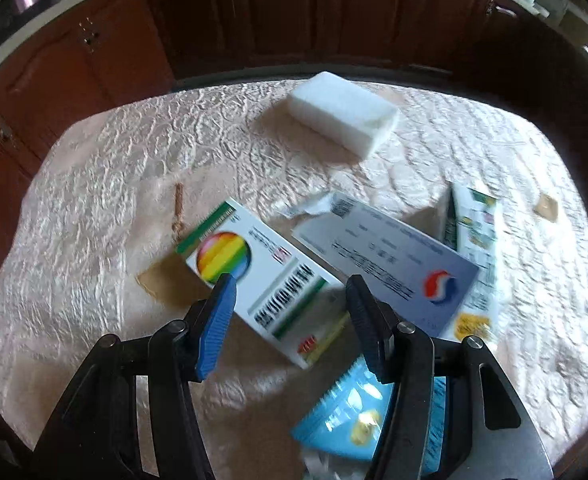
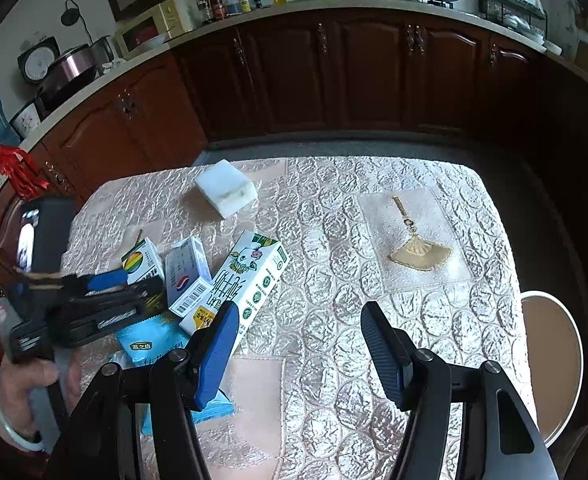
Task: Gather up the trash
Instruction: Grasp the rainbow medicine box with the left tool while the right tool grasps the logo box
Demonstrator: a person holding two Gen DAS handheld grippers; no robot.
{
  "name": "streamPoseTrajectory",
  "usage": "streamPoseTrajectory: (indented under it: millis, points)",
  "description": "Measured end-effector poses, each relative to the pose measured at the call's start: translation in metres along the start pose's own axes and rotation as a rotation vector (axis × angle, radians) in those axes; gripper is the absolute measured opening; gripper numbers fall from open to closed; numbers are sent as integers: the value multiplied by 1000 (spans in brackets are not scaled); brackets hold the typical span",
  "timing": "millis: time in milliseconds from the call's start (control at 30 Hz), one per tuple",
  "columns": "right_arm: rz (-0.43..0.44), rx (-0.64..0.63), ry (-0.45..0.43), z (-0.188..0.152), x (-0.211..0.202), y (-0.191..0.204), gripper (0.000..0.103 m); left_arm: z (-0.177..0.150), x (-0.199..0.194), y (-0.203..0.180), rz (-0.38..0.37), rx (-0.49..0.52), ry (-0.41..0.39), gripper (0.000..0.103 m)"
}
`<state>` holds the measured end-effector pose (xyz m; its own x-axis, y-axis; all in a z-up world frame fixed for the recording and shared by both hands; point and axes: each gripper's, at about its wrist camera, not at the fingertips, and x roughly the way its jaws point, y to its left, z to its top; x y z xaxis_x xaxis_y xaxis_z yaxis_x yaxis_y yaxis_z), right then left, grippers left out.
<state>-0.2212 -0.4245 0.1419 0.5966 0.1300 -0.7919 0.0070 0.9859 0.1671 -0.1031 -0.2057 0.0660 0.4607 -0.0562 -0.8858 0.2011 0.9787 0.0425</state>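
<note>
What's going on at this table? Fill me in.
A person is clearing trash off a quilted table with two handheld grippers. The left gripper is open above a small box with a rainbow circle, not gripping it. The right gripper is open and empty. A milk carton, a blue packet and a white foam block lie loose.

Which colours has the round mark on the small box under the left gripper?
Rainbow stripes on the small box; left wrist view.

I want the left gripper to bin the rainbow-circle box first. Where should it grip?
Grip the rainbow-circle box across its narrow width, from above. It lies flat and its long sides look free, and the open left gripper already hangs over it.
</note>
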Motion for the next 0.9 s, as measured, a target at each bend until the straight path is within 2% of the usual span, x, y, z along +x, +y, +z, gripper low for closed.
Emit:
streamPoseTrajectory:
  millis: [167, 300, 367, 467, 567, 667, 733, 833, 900]
  points:
    - [7, -23, 7, 0, 2, 8, 61, -5, 4, 26, 22, -6, 13, 56]
    - [53, -46, 30, 3, 11, 19, 61, -15, 3, 62, 76, -10, 32, 56]
    - [86, -64, 42, 6, 16, 29, 61, -16, -1, 78, -6, -70, 47, 56]
    - [92, -67, 38, 9, 20, 36, 61, -12, -9, 83, -99, -136, 26, 56]
    - [89, -68, 41, 9, 20, 37, 61, -10, -14, 57, -147, -85, 36, 56]
    - [80, -58, 42, 7, 17, 31, 61, -11, -12, 33, -162, -15, 63, 56]
    - [74, -40, 42, 7, 16, 25, 61, -12, -8, 15, -133, 22, 73, 56]
    - [77, -7, 46, 7, 17, 18, 61, -14, 2, -2, -37, 62, 77, 56]
    - [88, -4, 50, 6, 16, 18, 61, -16, 5, -5, 24, 86, 43, 56]
